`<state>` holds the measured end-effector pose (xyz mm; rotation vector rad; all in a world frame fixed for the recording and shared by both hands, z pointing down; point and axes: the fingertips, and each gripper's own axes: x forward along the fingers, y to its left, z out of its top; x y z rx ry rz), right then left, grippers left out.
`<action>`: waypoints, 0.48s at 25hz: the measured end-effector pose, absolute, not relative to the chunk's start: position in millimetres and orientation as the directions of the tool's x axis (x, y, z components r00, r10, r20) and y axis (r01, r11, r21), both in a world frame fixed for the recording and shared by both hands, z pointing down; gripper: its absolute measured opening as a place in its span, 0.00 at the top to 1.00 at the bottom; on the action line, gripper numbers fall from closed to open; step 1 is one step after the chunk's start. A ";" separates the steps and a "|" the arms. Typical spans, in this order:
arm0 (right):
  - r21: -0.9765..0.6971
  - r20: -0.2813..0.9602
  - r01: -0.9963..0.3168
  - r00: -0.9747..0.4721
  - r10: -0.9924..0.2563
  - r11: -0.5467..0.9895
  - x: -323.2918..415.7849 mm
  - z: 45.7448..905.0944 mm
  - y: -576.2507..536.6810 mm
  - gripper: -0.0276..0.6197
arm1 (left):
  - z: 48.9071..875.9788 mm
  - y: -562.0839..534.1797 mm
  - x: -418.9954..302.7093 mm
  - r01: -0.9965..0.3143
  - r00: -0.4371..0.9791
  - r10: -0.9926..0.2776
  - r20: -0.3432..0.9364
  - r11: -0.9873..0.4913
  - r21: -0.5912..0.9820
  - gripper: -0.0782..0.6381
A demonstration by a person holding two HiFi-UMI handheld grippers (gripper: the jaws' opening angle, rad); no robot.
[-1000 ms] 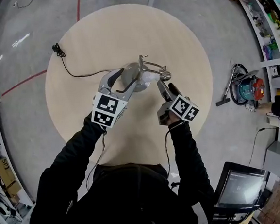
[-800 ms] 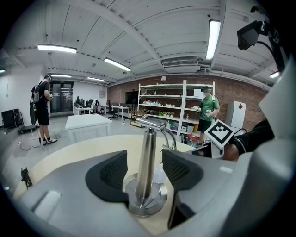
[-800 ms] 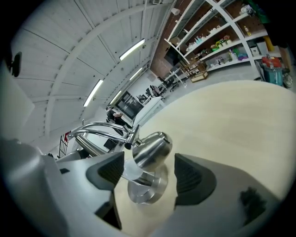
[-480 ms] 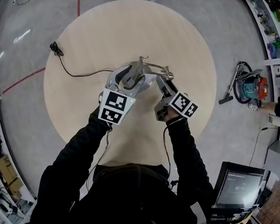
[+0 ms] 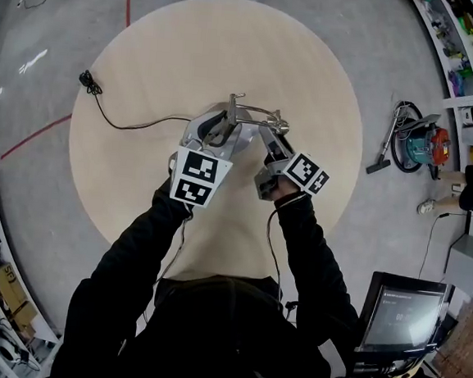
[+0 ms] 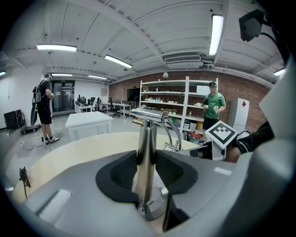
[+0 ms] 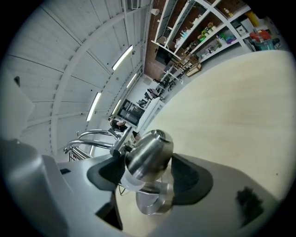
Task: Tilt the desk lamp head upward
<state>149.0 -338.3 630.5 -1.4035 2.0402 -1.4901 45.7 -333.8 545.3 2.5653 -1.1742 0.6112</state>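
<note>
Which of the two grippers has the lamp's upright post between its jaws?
The left gripper: its jaws have just been closing and press the lamp post. The right gripper holds the lamp head instead.

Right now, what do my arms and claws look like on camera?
Both claws, left claw and right claw, are grey moulded shells with black textured pads. Each carries a white cube printed with black square markers. A thin cable trails back from each. The sleeves are black.
</note>
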 end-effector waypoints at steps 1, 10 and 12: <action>-0.837 0.319 -0.547 -0.505 -0.802 0.011 149.7 631.5 -338.6 0.46 | 546.5 -334.3 46.7 -0.763 0.582 -0.659 0.476 -0.645 0.041 0.71; -0.827 0.340 -0.562 -0.485 -0.806 -0.011 159.6 634.8 -343.8 0.48 | 553.5 -340.0 52.8 -0.762 0.587 -0.654 0.478 -0.646 0.051 0.71; -0.809 0.344 -0.588 -0.477 -0.809 0.003 166.3 632.0 -346.5 0.48 | 555.5 -341.5 54.4 -0.758 0.588 -0.649 0.483 -0.650 0.051 0.71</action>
